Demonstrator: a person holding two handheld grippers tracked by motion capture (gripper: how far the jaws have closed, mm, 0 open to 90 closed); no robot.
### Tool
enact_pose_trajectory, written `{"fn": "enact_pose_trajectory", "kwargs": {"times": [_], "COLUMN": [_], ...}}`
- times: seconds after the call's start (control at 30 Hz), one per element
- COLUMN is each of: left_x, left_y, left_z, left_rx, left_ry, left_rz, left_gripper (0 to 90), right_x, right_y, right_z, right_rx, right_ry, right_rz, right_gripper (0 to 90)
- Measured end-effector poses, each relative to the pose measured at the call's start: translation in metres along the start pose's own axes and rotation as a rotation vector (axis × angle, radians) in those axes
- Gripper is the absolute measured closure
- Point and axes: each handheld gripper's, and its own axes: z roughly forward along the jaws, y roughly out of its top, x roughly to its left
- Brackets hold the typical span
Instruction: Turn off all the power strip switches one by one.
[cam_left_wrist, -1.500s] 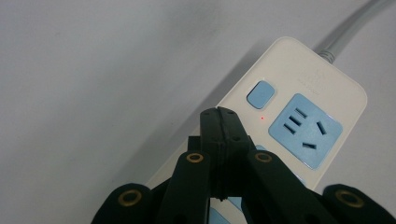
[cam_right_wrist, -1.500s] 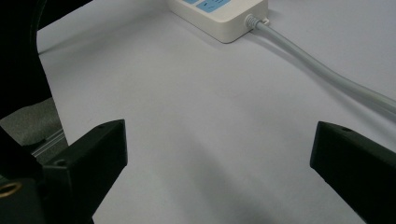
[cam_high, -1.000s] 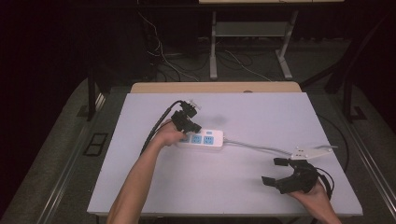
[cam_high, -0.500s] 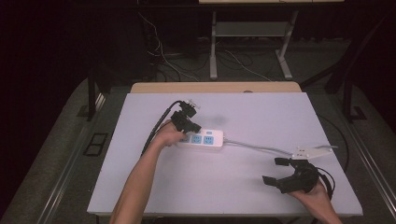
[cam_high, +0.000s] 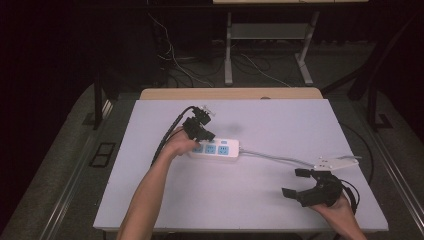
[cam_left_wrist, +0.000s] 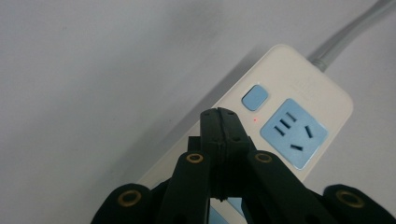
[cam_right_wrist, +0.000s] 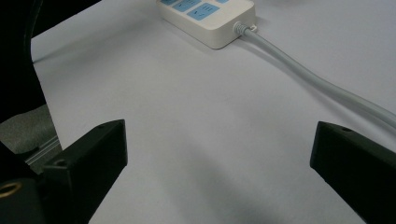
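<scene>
Power strip (cam_high: 216, 148) lying flat near the middle of the white table (cam_high: 280, 125), grey cable (cam_high: 280, 159) trailing off toward the right edge. Risk, as a judgement: pressed-together tips slipping off the small blue switch (cam_left_wrist: 255, 97) and shoving the light strip sideways across the smooth top, or landing on the socket face (cam_left_wrist: 294, 132) instead (nothing braces the strip, the other tool being well apart). Also possible: snagging the cable on a careless sweep of the far hand. Left gripper (cam_left_wrist: 219, 122) with jaws closed tight against each other, pinching nothing, tips poised over the strip just short of the switch; contact with the casing impossible to tell. A red indicator dot lit beside the tips. Right gripper (cam_high: 299, 182) spread wide, holding nothing, hovering near the table's right front corner with bare surface between its jaws.
</scene>
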Motion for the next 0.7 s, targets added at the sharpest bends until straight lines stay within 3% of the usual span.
{"fn": "enact_pose_trajectory", "kwargs": {"times": [0.7], "left_x": [-0.015], "left_y": [0.022], "left_z": [-0.012], "left_rx": [-0.020], "left_ry": [-0.013], "left_rz": [0.049], "left_gripper": [89.4], "right_x": [0.001], "right_y": [0.000], "right_z": [0.000], "right_rx": [-0.002], "right_ry": [0.003], "right_rz": [-0.003], "right_gripper": [3.8]}}
